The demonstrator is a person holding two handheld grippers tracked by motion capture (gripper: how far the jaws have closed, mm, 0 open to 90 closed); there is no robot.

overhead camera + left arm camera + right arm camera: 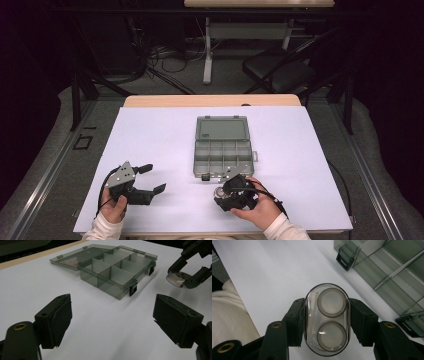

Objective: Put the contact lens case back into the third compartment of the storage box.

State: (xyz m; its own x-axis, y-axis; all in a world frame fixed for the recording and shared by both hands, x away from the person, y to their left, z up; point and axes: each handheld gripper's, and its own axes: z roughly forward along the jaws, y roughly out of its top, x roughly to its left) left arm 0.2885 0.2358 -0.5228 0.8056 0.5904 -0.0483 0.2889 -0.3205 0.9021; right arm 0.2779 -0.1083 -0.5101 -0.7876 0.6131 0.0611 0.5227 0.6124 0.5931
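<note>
A clear oval case (327,302) with two round wells is clamped by its long sides in my right gripper (326,322), which is shut on it. In the high view this gripper (223,192) holds the case (218,192) just above the sheet, in front of the box's near edge. A grey see-through compartment box (222,156) lies open mid-table, its lid (222,129) folded back flat and its cells looking empty. My left gripper (155,178) rests open at the front left with nothing between its jaws. The left gripper view has the box (117,267) ahead and the held case (176,278) at upper right.
A white sheet (160,135) covers the wooden table (210,100). Black latches (344,258) hang off the box's near wall. A person's pale sleeve (227,315) lies at the left of the right gripper view. A black chair (280,70) stands beyond the table.
</note>
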